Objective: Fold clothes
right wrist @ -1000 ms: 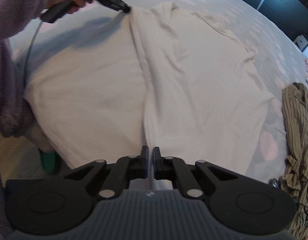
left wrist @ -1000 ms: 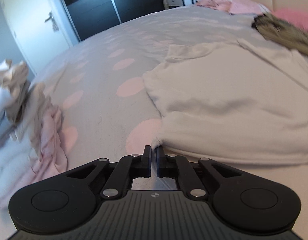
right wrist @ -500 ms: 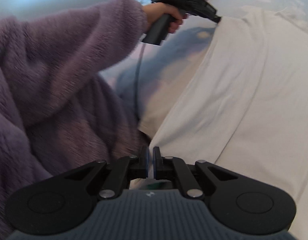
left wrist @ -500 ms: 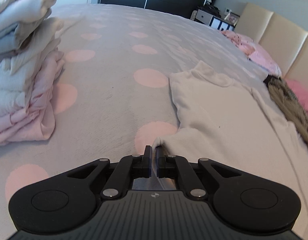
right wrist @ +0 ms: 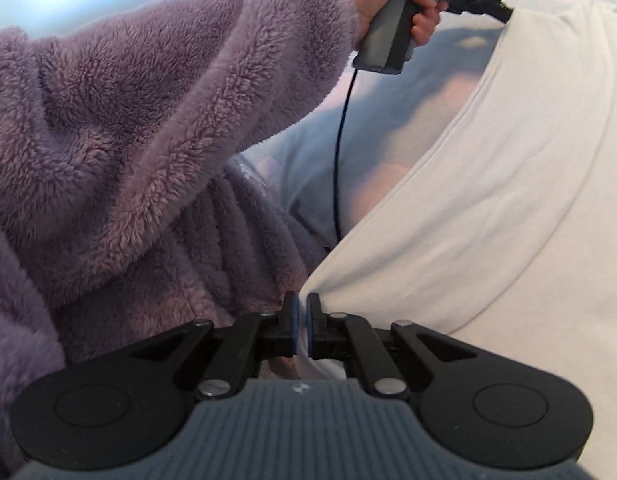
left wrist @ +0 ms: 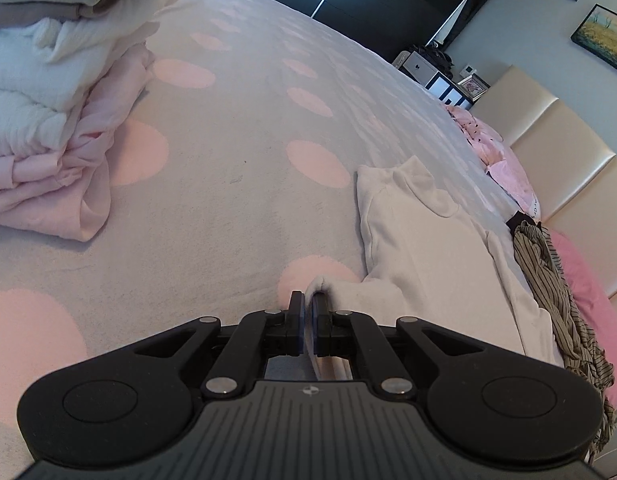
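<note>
The stack of folded white, beige and pink clothes (left wrist: 48, 92) is cut off at the left frame edge; the white cotton garment (right wrist: 508, 200) runs past the right edge.

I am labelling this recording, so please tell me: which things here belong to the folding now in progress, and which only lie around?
In the job:
- white top, spread on the bed
- left gripper, shut on its corner
- right gripper, shut on its edge

Lying about:
- stack of folded clothes
- striped garment
- pink pillows
- spotted bedspread

White top (left wrist: 424, 248), grey bedspread (left wrist: 236, 208) (pink dots), purple sleeve (right wrist: 156, 92), blk tools.
</note>
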`<state>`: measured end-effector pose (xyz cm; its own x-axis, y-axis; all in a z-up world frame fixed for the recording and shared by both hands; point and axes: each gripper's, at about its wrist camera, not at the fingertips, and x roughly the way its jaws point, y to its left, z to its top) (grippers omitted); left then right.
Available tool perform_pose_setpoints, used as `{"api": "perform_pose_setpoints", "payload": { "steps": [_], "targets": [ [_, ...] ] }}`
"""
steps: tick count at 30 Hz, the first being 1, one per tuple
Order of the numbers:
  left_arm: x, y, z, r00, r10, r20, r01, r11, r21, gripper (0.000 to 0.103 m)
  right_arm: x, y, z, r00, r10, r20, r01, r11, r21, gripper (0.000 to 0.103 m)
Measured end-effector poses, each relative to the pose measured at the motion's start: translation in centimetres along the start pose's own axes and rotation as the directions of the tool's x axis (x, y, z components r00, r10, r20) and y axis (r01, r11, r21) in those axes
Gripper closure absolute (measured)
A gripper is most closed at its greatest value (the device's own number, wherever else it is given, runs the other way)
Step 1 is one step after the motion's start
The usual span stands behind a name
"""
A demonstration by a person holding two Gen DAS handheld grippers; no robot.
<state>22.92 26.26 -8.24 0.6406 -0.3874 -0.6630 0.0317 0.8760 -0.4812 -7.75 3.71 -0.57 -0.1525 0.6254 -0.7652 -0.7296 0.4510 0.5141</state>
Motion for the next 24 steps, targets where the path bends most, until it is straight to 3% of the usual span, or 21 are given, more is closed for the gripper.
{"api": "perform_pose_setpoints", "payload": {
  "steps": [4,7,13,17,24],
  "targets": [
    [-0.1,-0.4,-0.2,1.000,-0.001,-0.023,0.001,1.000,0.026,0.100,1.6,-0.4,-0.2,0.999,-0.034,-0.019,0.035,0.999,0.018,0.090],
    [-0.9,-0.7,-0.3,0.999,0.015,-0.028,-0.014,0.999,0.031,0.099,1.4,-1.2,-0.5,0.999,-0.030,-0.010,0.031,0.998,0.063,0.061],
    [-3.6,-1.1,-1.2,0.999,0.025,-0.031,-0.024,0.999,0.030,0.087,-0.4,-3.8,-1.7,0.987,-0.156,0.028,0.151,0.979,0.139,0.062],
    [-5.1,-1.6,-2.7,0.999,-0.004,-0.044,0.004,1.000,-0.005,0.066,-1.6,-6.5,-2.9,0.959,-0.281,0.045,0.266,0.940,0.214,0.063],
    [-4.8,-2.8,-3.2,0.998,0.058,-0.020,-0.058,0.998,0.000,0.066,-2.9,-7.4,-3.0,0.931,-0.352,0.091,0.319,0.911,0.262,0.067]
  ]
}}
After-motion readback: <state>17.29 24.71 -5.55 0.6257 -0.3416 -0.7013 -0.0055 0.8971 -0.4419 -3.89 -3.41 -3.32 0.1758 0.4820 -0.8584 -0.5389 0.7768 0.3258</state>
